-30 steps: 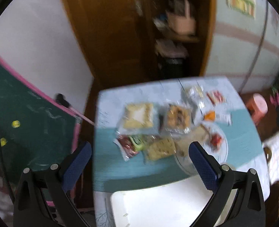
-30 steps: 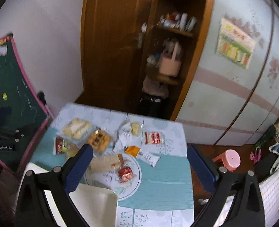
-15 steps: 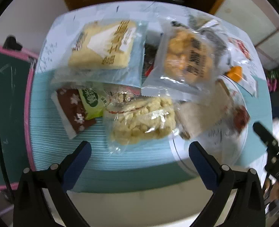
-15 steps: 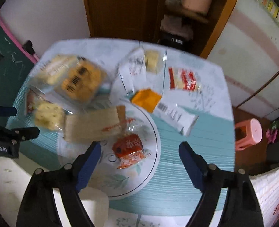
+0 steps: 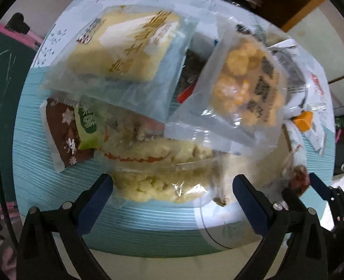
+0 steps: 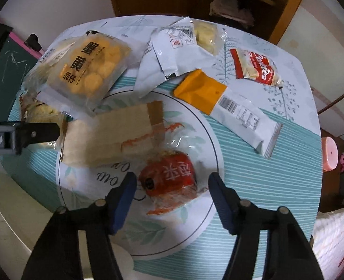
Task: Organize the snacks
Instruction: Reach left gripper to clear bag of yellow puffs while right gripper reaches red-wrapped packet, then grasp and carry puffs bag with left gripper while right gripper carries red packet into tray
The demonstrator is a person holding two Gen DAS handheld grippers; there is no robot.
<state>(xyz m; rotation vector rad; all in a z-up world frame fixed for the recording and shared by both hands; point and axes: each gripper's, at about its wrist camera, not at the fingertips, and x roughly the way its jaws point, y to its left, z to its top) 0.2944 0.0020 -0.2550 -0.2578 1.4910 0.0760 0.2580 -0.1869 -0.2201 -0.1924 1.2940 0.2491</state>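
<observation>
Right gripper (image 6: 169, 200) has its blue pads either side of the red wrapped snack (image 6: 169, 178) on the plate (image 6: 209, 140). Its jaws have just been closing in, but there's a gap on both sides, so nothing is pinched. A tan paper packet (image 6: 116, 133) lies on the plate just beyond, with an orange-and-white packet (image 6: 228, 107) overlapping the rim. Left gripper (image 5: 172, 196) is spread wide around the clear bag of pale puffed snack (image 5: 162, 177), jaws easing in a touch, pads not touching it. Past that bag sit a brown snowflake packet (image 5: 62, 133), a yellow cake bag (image 5: 125, 46) and a bag of golden puffs (image 5: 244, 88), all on the teal-striped tablecloth (image 5: 148, 231).
</observation>
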